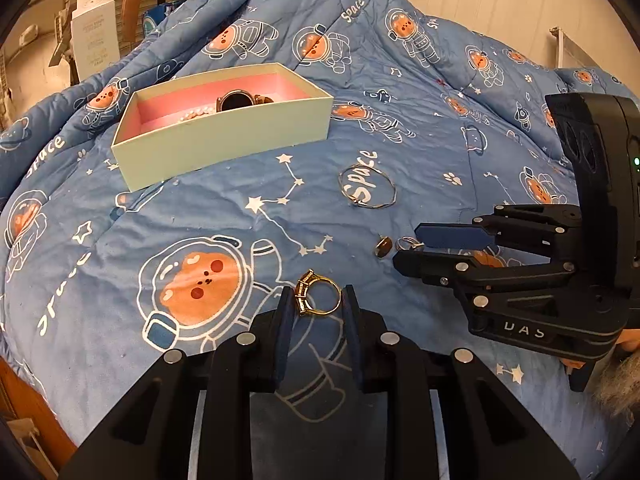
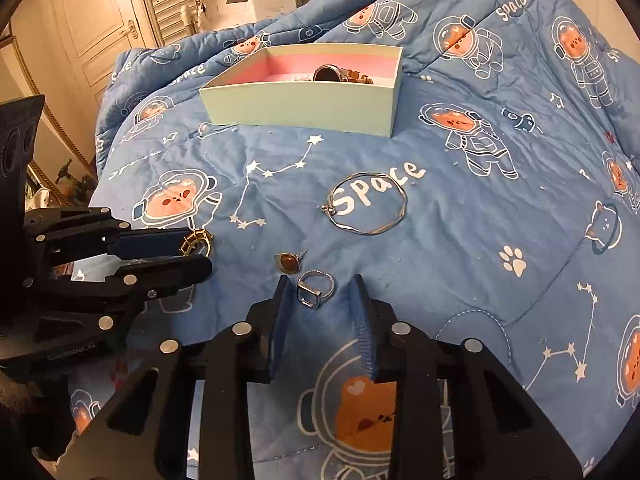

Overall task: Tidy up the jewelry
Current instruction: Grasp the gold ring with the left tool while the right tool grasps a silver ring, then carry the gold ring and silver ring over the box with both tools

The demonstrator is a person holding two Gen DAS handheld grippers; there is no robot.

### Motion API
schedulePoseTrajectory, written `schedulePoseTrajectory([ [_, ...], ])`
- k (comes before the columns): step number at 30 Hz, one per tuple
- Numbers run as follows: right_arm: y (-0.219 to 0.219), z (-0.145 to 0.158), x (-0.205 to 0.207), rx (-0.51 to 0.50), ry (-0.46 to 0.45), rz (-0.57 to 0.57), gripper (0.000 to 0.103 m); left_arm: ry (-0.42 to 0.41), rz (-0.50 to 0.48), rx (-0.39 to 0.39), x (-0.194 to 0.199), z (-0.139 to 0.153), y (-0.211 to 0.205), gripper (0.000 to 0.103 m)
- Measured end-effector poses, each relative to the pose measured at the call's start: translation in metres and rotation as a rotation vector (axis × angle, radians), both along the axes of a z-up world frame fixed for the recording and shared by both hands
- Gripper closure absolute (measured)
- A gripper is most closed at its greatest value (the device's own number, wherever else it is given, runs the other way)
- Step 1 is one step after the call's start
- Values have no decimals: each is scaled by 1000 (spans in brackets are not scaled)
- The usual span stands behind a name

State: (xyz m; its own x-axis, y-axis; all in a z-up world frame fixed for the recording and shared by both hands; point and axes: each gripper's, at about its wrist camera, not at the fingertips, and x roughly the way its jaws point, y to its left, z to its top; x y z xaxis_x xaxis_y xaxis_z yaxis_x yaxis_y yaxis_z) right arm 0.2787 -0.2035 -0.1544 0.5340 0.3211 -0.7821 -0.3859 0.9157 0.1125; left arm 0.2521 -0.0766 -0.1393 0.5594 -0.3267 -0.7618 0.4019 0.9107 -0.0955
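Note:
A gold ring (image 1: 318, 295) stands between the pads of my left gripper (image 1: 319, 300), which is shut on it just above the blue quilt (image 1: 400, 128); the right wrist view shows that left gripper (image 2: 208, 254) with the gold ring (image 2: 196, 242) at its tips. My right gripper (image 2: 320, 288) straddles a silver ring (image 2: 314, 291) lying on the quilt, with a gap at the right pad, so it is open. A brown stud earring (image 2: 287, 263) lies just beyond it. A silver bangle (image 2: 368, 233) lies farther on. The pale green box (image 2: 300, 108), pink inside, holds a watch (image 2: 326, 73) and pearls (image 1: 196, 114).
The quilt (image 2: 480, 220) bulges and slopes away on all sides. A white carton (image 1: 94, 36) stands behind the bed on the left. A door (image 2: 96, 28) and a slatted panel lie beyond the bed. A wooden edge (image 1: 24, 400) shows at the lower left.

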Motion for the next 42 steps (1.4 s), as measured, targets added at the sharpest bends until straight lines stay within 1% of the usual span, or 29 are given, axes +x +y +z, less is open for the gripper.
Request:
schedulePoseTrajectory([
  [5, 3, -1, -2, -23, -11, 7, 83, 5, 11, 2, 0, -2, 5, 79],
  [11, 1, 1, -7, -19, -21, -7, 83, 3, 13, 0, -1, 0, 7, 79],
  [16, 0, 8, -9, 11, -20, -6, 83, -5, 12, 0, -2, 5, 9, 79],
  [24, 6, 34, -5, 98, -27, 20, 83, -30, 11, -31, 2, 24, 15, 79],
  [31, 19, 67, 12, 134, -75, 68, 83, -66, 29, -55, 15, 49, 30, 79],
  [34, 24, 78, 20, 133, -93, 84, 83, -79, 35, -58, 22, 58, 36, 79],
  [38, 29, 88, 34, 133, -109, 94, 83, -96, 36, -59, 32, 68, 40, 79],
  [42, 33, 93, 51, 156, -96, 97, 83, -105, 43, -68, 46, 73, 44, 79],
])
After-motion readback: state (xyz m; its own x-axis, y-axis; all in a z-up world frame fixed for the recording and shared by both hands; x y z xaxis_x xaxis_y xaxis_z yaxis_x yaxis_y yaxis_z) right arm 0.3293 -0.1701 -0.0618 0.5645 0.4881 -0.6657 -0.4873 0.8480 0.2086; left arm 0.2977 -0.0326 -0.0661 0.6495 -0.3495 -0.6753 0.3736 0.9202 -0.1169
